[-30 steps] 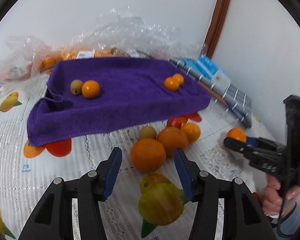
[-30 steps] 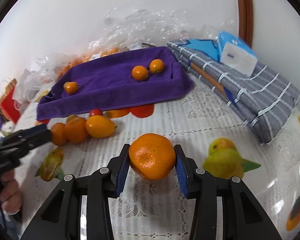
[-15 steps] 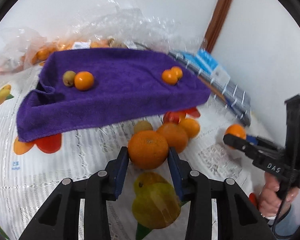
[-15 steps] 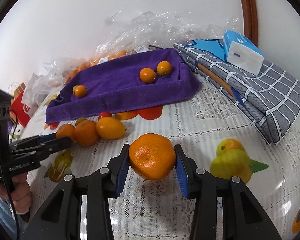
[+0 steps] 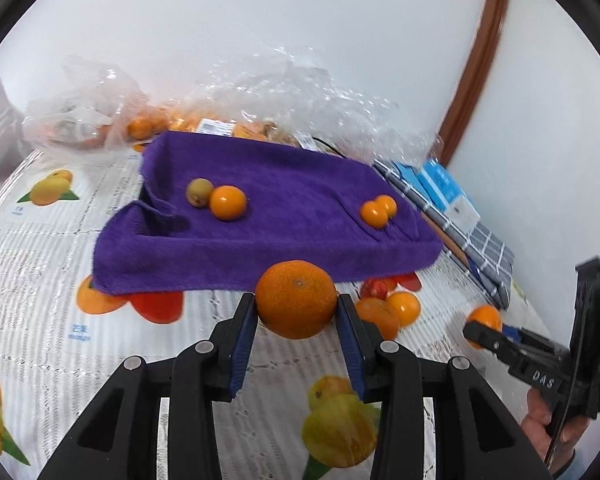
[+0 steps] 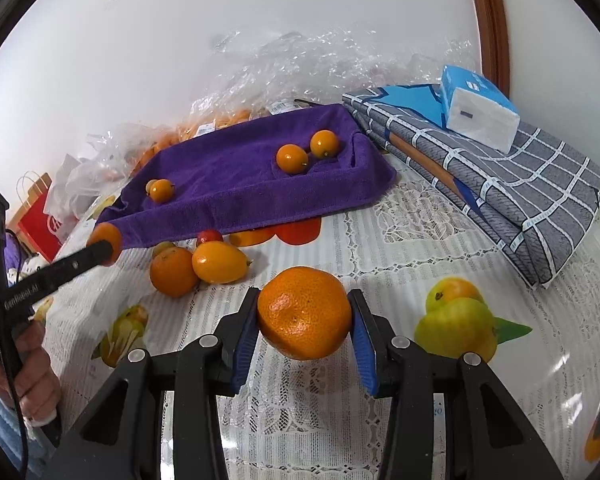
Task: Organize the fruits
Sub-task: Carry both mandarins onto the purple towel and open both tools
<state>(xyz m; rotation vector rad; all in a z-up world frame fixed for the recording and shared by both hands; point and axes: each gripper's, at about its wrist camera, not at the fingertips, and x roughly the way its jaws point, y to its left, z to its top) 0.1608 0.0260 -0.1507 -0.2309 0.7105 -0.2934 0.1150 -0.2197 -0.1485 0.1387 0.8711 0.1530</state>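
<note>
The left gripper (image 5: 296, 320) was clamped on a pebbly-skinned orange (image 5: 296, 298) at lower centre of its view, blue ribbed pads (image 5: 242, 344) pressed to both sides. The right gripper (image 6: 305, 330) was likewise closed around a mandarin (image 6: 304, 312), slightly flattened and dimpled, at lower centre of its own view.

A plush purple towel (image 5: 284, 220), draped over something hidden so that it formed a raised tray with rumpled corners, filled mid-frame. On it lay a dull greenish fruit (image 5: 199, 192) touching a glossy kumquat (image 5: 228, 202), and toward the right two more kumquats (image 5: 378, 210) touching. In the right view, loose fruit (image 6: 204, 264) clustered on the lace-patterned tablecloth (image 6: 400, 240) just below the towel's front edge at left centre; a small red one was half hidden behind the others.

Crinkled clear plastic bags (image 5: 300, 92) at upper centre blurred the oranges inside. Folded grey checked cloth (image 6: 500, 184) at the right carried a soft tissue pack (image 6: 476, 108).
</note>
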